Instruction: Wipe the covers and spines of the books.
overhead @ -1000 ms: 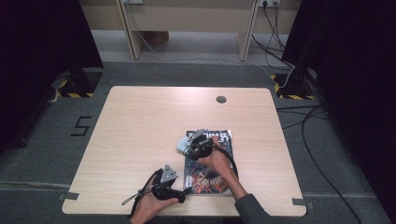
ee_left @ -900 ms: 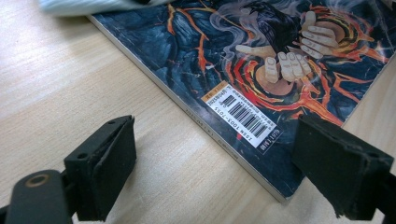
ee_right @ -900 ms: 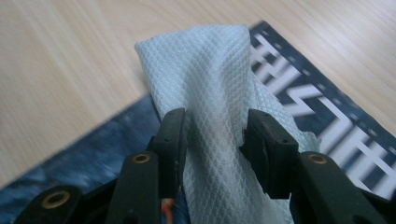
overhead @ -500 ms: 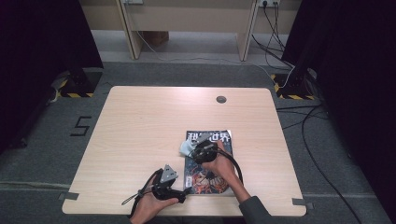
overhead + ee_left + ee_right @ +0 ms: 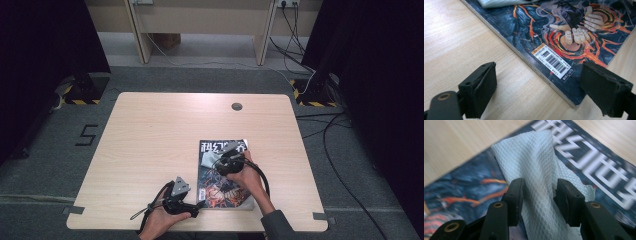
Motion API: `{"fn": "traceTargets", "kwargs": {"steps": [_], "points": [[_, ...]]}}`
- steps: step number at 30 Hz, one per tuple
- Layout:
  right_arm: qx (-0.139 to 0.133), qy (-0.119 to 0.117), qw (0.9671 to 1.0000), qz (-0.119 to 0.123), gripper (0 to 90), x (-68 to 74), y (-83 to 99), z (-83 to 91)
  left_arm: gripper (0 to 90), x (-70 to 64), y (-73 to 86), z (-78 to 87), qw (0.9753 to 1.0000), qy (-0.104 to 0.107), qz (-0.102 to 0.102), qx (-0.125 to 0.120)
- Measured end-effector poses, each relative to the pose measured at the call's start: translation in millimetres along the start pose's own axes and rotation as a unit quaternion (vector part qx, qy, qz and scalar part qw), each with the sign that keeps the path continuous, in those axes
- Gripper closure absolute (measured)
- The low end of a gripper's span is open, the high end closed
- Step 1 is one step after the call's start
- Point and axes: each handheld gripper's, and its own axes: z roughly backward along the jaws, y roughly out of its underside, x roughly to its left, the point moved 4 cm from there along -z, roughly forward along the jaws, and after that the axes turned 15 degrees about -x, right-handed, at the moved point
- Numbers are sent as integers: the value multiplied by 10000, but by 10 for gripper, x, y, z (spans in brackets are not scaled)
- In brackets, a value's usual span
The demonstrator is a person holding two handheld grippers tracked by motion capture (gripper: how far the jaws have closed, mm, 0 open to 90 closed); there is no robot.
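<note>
A magazine (image 5: 220,195) with a dark, fiery cover lies flat on the wooden table (image 5: 150,140) near its front edge. My right gripper (image 5: 220,161) rests over the magazine's upper half, shut on a white quilted cloth (image 5: 209,159). In the right gripper view the cloth (image 5: 536,162) is bunched between the jaws of that gripper (image 5: 538,195) and spreads over the cover (image 5: 461,192). My left gripper (image 5: 197,204) sits at the magazine's lower left corner. In the left gripper view this gripper (image 5: 541,90) is open, its jaws either side of the magazine's edge by the barcode label (image 5: 554,61).
A round cable hole (image 5: 236,106) marks the far side of the table. Bare wood stretches to the left and behind the magazine. Desk legs (image 5: 137,35) and cables (image 5: 295,30) stand on the floor beyond the table.
My right gripper has slid the cloth a little to the right and toward me across the cover. The left gripper has stayed put.
</note>
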Motion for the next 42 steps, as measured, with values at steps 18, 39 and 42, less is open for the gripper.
{"fn": "traceTargets", "kwargs": {"steps": [18, 39, 42], "points": [[126, 537, 9979, -339, 588, -366, 292, 363, 128, 0, 0, -4, 10000, -43, -3, 0], [65, -82, 9999, 78, 607, 172, 108, 170, 55, 80, -57, -121, 9997, -229, 29, 78], [30, -320, 9994, 141, 606, 325, 77, 136, 55, 81, -59, -122, 9997, -224, 20, 92]]}}
